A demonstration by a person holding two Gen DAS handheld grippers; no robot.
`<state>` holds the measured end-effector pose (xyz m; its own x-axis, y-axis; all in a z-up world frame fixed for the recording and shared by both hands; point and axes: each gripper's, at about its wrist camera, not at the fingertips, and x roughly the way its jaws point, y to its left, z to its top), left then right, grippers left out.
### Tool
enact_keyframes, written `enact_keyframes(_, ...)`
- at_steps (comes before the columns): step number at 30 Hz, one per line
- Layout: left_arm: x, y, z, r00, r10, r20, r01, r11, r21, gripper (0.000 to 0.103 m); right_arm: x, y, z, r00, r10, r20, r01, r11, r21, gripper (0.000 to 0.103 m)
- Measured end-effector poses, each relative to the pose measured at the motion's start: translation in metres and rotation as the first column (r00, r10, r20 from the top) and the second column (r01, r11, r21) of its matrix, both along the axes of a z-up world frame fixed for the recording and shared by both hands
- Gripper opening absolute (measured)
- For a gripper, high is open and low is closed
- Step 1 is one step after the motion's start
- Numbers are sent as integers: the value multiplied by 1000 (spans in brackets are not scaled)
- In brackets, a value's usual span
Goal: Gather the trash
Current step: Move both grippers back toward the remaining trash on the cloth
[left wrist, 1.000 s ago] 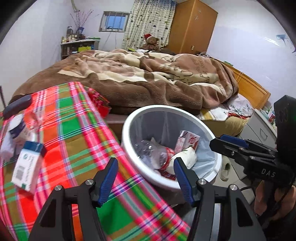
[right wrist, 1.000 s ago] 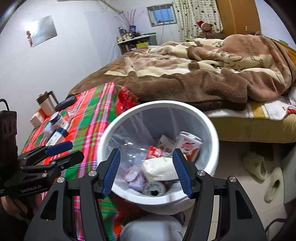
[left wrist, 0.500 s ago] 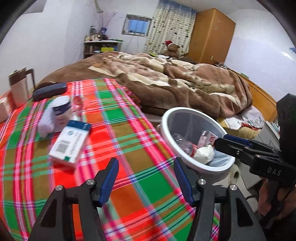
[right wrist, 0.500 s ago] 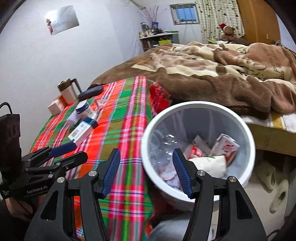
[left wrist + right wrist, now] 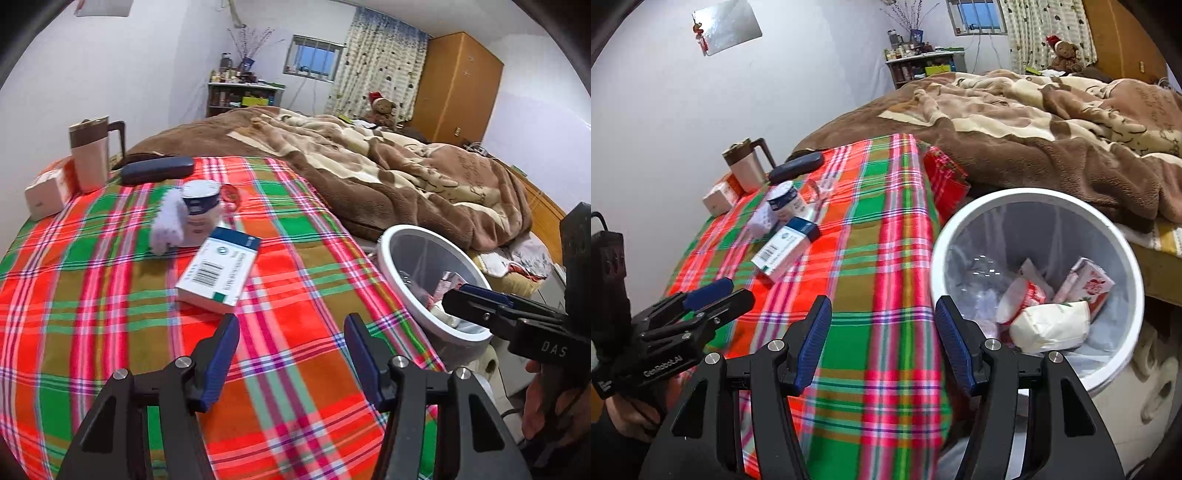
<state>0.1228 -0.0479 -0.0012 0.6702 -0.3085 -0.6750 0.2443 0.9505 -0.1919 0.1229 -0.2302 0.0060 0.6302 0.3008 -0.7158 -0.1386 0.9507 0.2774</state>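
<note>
Both grippers are held over the plaid tablecloth [image 5: 295, 369] with nothing gripped: the left gripper [image 5: 291, 354], whose jaws have just been closing slightly, is spread apart near the white box [image 5: 218, 275]; the right gripper [image 5: 882, 339] is likewise apart beside the trash bin [image 5: 1123, 258].

The left wrist camera looks forward and downward along its own jaws, close above the plaid-covered bench [image 5: 110, 295], with the white medicine box [image 5: 218, 273] just ahead and the bed [image 5: 406, 173] beyond. The right wrist camera looks the same slanting way from further right, over the bench's right edge and into the white trash bin [image 5: 1123, 251]. Both views share the bench, box, bin and bed, and each catches the other gripper at its side edge.
</note>
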Motion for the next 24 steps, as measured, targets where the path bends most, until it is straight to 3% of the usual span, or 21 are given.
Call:
enact_keyframes(14,-2,20,8,997,66,26,-67,997,30,59,9,27,5,997,78,9,-78,997,-23,60)
enact_keyframes(24,11,34,8,993,119,23,-120,991,62,59,21,34,9,997,74,6,-73,996,-48,60)
